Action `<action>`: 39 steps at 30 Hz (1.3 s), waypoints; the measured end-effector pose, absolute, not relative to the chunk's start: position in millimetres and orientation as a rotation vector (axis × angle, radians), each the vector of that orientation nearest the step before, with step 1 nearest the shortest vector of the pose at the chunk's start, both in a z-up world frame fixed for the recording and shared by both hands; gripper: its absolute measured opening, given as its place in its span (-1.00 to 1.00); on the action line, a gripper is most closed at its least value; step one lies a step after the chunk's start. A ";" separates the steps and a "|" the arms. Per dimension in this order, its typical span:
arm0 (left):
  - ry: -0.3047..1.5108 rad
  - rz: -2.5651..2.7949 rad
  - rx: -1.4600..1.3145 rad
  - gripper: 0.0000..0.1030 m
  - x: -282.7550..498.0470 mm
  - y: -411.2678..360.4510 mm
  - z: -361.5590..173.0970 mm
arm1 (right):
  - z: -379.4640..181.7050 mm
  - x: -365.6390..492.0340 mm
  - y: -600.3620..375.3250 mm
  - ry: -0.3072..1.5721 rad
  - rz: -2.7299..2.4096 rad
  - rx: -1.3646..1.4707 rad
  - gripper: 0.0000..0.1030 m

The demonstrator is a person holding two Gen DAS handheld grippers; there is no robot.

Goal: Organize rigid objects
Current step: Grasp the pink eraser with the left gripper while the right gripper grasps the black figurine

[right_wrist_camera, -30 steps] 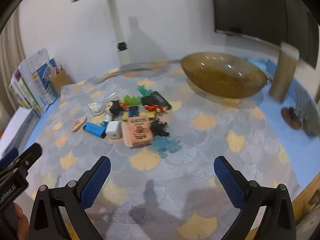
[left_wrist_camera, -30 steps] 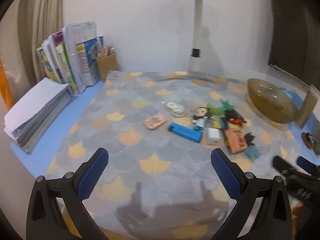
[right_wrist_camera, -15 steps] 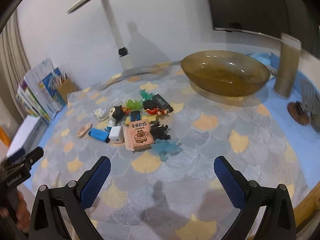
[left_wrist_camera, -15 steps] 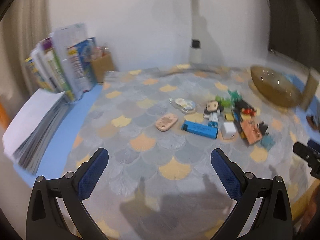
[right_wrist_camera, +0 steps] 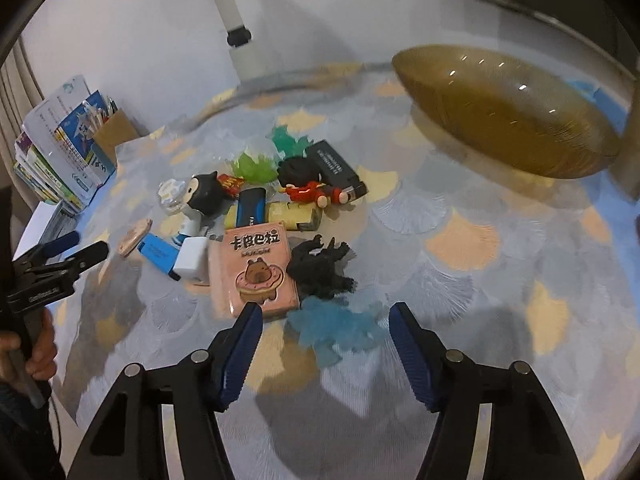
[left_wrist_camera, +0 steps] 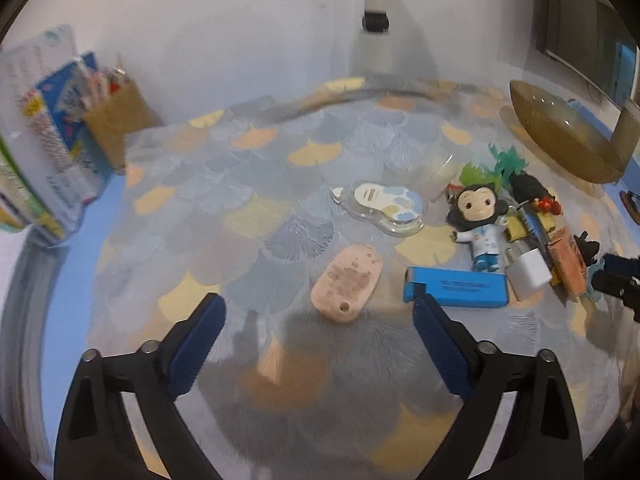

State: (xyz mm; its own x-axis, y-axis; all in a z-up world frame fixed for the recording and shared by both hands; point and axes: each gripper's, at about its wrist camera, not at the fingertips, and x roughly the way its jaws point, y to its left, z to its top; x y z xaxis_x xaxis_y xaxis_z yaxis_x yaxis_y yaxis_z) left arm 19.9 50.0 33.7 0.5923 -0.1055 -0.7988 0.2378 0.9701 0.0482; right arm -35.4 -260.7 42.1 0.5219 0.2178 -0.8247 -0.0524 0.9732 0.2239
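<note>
A pile of small objects lies on the fan-patterned mat (left_wrist_camera: 256, 184). My left gripper (left_wrist_camera: 319, 305) hovers low over a pink oval tag (left_wrist_camera: 347, 283), which lies just ahead between its tips; the jaws are closing and the pads do not touch it. Right of the tag lie a blue box (left_wrist_camera: 456, 287), a white cube (left_wrist_camera: 530, 273) and a doll (left_wrist_camera: 480, 220). My right gripper (right_wrist_camera: 324, 311) is closing around a translucent blue toy (right_wrist_camera: 336, 326), its pads still apart from it. A pink capybara box (right_wrist_camera: 256, 272) and a black spiky toy (right_wrist_camera: 320, 268) sit just beyond.
An amber glass bowl (right_wrist_camera: 508, 120) stands at the back right. Books (left_wrist_camera: 44, 152) and a brown pen holder (left_wrist_camera: 116, 120) line the left side, and a lamp pole (left_wrist_camera: 376, 12) rises at the back. A hand (right_wrist_camera: 36, 344) holds the left gripper (right_wrist_camera: 60, 256).
Both grippers have dropped and moved in toward the pile. The left now hangs over the pink tag, the right over the blue toy. Both jaws have narrowed, the right one far more.
</note>
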 end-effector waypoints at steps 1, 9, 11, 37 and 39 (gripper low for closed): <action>0.936 -0.224 0.149 0.76 26.0 50.7 29.8 | 40.9 -30.5 -260.8 1.011 0.162 0.183 0.26; 0.992 -0.316 0.140 0.38 53.8 45.0 9.1 | 39.8 -9.3 -266.2 0.991 0.200 0.255 -0.15; 0.973 -0.310 0.149 0.19 52.7 41.2 9.5 | 37.3 -7.5 -271.7 0.993 0.199 0.295 -0.21; 0.907 -0.348 0.003 -0.38 -22.4 22.5 33.9 | 44.9 -46.4 -322.1 1.054 0.259 0.208 -0.10; 0.911 -0.357 0.014 -0.38 -24.4 15.9 34.3 | 43.5 -48.1 -322.4 1.051 0.242 0.208 0.14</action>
